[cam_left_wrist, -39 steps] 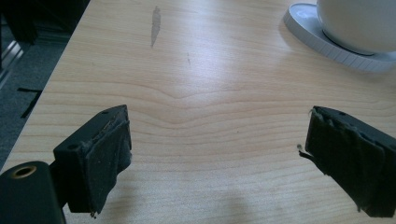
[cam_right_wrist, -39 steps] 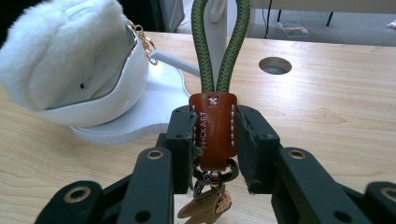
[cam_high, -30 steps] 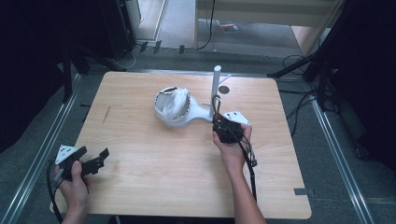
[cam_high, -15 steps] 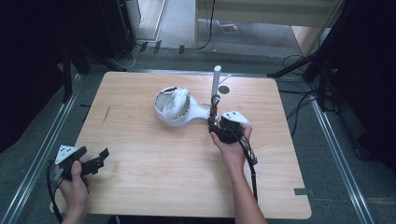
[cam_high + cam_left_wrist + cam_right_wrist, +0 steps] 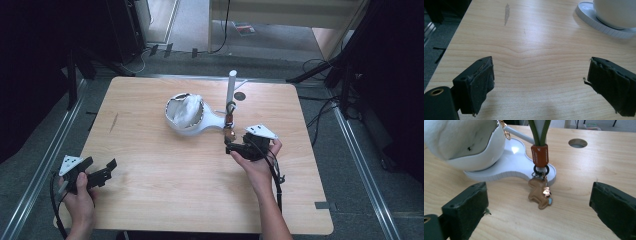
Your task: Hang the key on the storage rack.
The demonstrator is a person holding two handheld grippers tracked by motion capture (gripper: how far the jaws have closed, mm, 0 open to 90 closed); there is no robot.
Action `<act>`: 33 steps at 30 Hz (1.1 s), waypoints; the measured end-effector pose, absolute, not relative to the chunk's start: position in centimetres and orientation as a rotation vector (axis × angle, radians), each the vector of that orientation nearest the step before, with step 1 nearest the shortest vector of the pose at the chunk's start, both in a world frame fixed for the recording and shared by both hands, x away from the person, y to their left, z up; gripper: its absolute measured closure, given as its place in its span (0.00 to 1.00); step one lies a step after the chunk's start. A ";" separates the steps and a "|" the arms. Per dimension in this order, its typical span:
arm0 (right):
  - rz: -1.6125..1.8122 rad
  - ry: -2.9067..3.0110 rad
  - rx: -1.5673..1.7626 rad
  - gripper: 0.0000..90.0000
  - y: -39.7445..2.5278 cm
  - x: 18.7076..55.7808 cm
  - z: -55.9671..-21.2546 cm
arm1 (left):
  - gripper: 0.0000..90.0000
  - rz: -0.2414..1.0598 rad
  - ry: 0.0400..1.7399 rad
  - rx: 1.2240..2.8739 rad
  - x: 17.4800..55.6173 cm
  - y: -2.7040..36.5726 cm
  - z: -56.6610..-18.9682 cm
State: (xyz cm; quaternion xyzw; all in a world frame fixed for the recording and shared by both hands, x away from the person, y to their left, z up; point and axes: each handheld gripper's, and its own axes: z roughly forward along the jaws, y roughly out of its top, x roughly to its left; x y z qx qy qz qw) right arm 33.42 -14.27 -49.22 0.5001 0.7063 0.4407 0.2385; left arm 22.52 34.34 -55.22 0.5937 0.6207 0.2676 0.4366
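Right gripper (image 5: pixel 537 212) facing the keyring charm (image 5: pixel 539 193), seen from beside the table. The charm, a small tan leather animal, lies flat on the wood (image 5: pixel 165 195) just in front of the white stand's base (image 5: pixel 511 163), hanging off a green strap (image 5: pixel 539 131) that runs up the stand's post (image 5: pixel 231 86) through an orange leather sleeve (image 5: pixel 539 155). In the right gripper view it sits dead ahead of the jaws and midway between them, its long axis running roughly away from the gripper, toward the post; the jaws stand wide apart and hold nothing, one pad on either side of the charm's line. A straight push forward would, in my judgement, bring the pads to either flank of it. In the high view the right gripper (image 5: pixel 235 146) rests right of the table's centre, just on the near side of the charm (image 5: pixel 229 133) (the stand's bowl (image 5: pixel 184 113), holding something white and fluffy, lies beyond and to the left). The left gripper (image 5: pixel 102 172) sits at the near left corner, well apart from the stand, jaws likewise spread and empty over bare wood; the right hand (image 5: pixel 255 160) is clearly the nearer one
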 end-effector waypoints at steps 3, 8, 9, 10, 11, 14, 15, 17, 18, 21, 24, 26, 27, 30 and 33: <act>1.196 1.950 1.364 0.00 -14.9 32.8 -49.4 | 0.09 0.666 1.543 1.477 22.5 34.3 -55.2; 1.188 1.937 1.362 0.00 -16.7 31.3 -49.6 | 0.09 0.667 1.543 1.479 22.5 34.3 -55.2; 1.191 1.937 1.367 0.00 -17.0 31.0 -49.6 | 0.09 0.669 1.544 1.479 22.5 34.3 -55.2; 1.191 1.937 1.367 0.00 -17.0 31.0 -49.6 | 0.09 0.669 1.543 1.481 22.5 34.3 -55.2; 1.185 1.929 1.374 0.00 -17.7 30.5 -49.8 | 0.09 0.669 1.542 1.482 22.5 34.3 -55.2; 1.167 1.919 1.374 0.00 -18.7 29.8 -50.1 | 0.09 0.671 1.541 1.480 22.5 34.2 -55.2; 1.167 1.919 1.374 0.00 -18.7 29.8 -50.1 | 0.09 0.669 1.541 1.481 22.5 34.2 -55.2; 1.154 1.914 1.368 0.00 -19.4 29.4 -50.2 | 0.09 0.671 1.541 1.481 22.5 34.2 -55.2; 1.149 1.910 1.372 0.00 -19.7 29.1 -50.2 | 0.09 0.672 1.541 1.480 22.5 34.2 -55.2; 1.136 1.897 1.382 0.00 -20.8 28.5 -50.3 | 0.09 0.668 1.541 1.479 22.5 34.3 -55.2; 1.140 1.878 1.402 0.00 -22.1 27.5 -50.6 | 0.09 0.668 1.541 1.478 22.5 34.3 -55.2; 1.137 1.875 1.402 0.00 -22.4 27.3 -50.8 | 0.09 0.669 1.540 1.477 22.5 34.3 -55.2; 1.132 1.872 1.403 0.00 -22.7 27.0 -50.9 | 0.09 0.669 1.540 1.477 22.5 34.3 -55.2; 1.126 1.870 1.417 0.00 -23.6 26.4 -51.2 | 0.09 0.669 1.539 1.478 22.5 34.3 -55.2; 1.122 1.861 1.432 0.00 -24.6 25.8 -51.4 | 0.08 0.669 1.539 1.478 22.5 34.3 -55.2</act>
